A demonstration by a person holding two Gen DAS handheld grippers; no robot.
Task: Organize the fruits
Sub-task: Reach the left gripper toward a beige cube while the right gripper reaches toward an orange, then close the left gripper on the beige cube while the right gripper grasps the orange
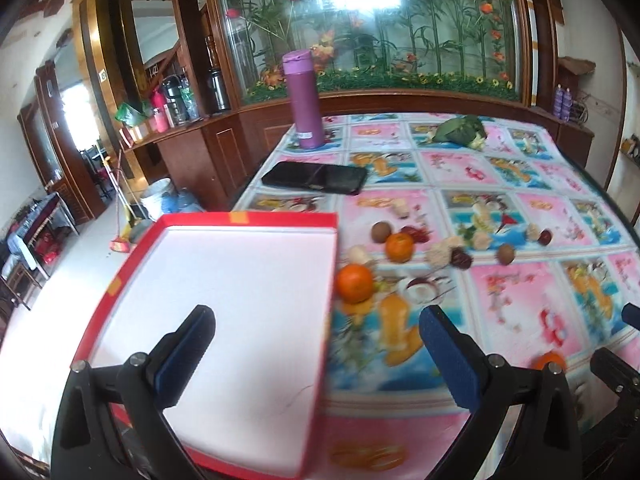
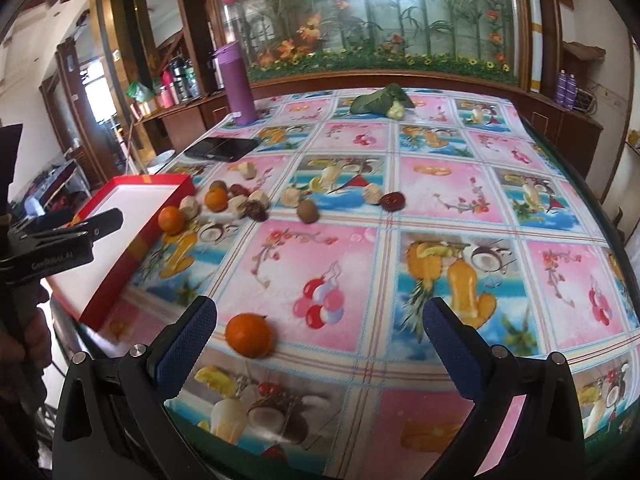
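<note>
A shallow red tray (image 1: 248,280) with a bare white floor lies at the table's left edge, and my open left gripper (image 1: 320,344) hovers over its right rim with nothing between the fingers. Just right of the tray sit two oranges (image 1: 355,283) (image 1: 399,246), a brown round fruit (image 1: 381,232), red dates (image 1: 462,258) and pale lumps (image 1: 438,256). My right gripper (image 2: 320,336) is open and empty above the near table. A third orange (image 2: 250,335) lies just inside its left finger. Another brown fruit (image 2: 307,211) and a date (image 2: 392,201) lie farther back.
A fruit-print cloth (image 2: 400,184) covers the table. A purple flask (image 1: 303,100) and a black phone (image 1: 316,178) sit at the far left, with a leafy green vegetable (image 1: 460,130) at the back. A wooden cabinet with glass stands behind. The tray overhangs the table's left edge.
</note>
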